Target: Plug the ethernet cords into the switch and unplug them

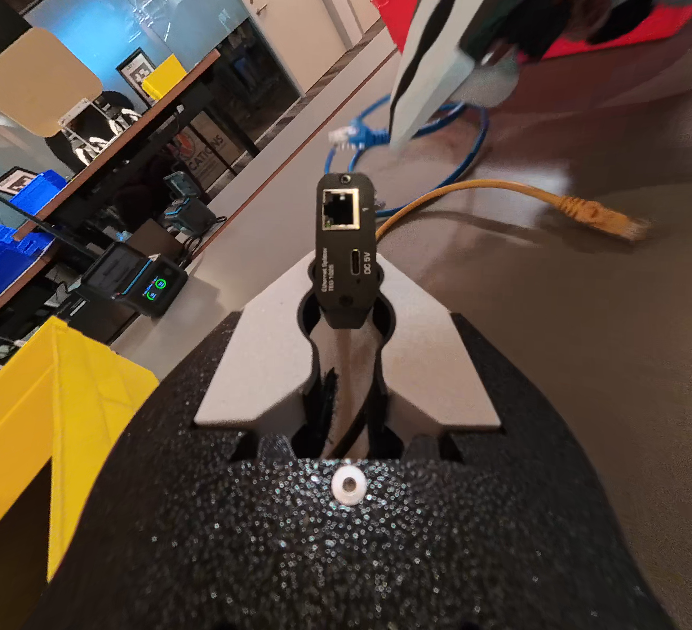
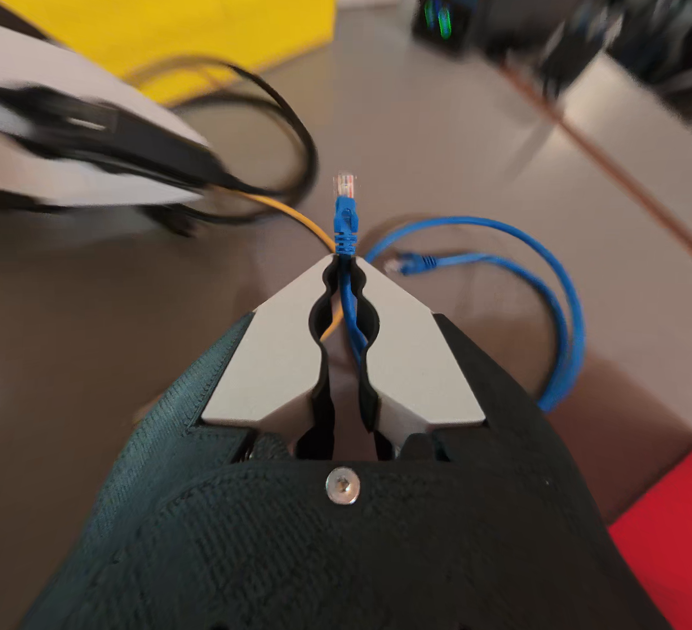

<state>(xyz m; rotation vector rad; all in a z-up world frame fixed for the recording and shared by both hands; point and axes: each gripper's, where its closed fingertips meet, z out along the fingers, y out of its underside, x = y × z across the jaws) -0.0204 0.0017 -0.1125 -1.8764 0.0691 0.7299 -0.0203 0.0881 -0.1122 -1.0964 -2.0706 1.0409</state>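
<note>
Black and matte, the switch (image 1: 345, 248) is a small hard-shelled block that I hold upright in my left gripper (image 1: 346, 297), whose grey fingers (image 1: 269, 342) are closed on its lower end, leaving the metal-rimmed ethernet port and the small oval power socket below it facing the camera. I judge it light and rigid, with smooth sides that could slip or twist under an inserting push, so a grip low on the body, clear of the port, seems right. My right gripper (image 2: 342, 263) is closed on the blue cord (image 2: 348, 308) just behind its moulded strain-relief boot, so the clear plastic plug (image 2: 345, 183) projects past the fingertips; in the left wrist view this same plug (image 1: 339, 136) hangs above the table beyond the switch, not yet inserted. I expect the cord to be limp and springy, the boot firmer, and the plug's latch tab thin and breakable, so holding at the boot gives the most control. Its free end (image 2: 406, 262) lies on the brown, glossy table (image 1: 561, 350), beside the yellow cord (image 1: 584, 209), which rests untouched with its plug near the switch. Wavy black liners run along the inner faces of both grippers' fingers. Yellow (image 1: 63, 406) and red (image 1: 404, 1) bins stand at the table's edges.
</note>
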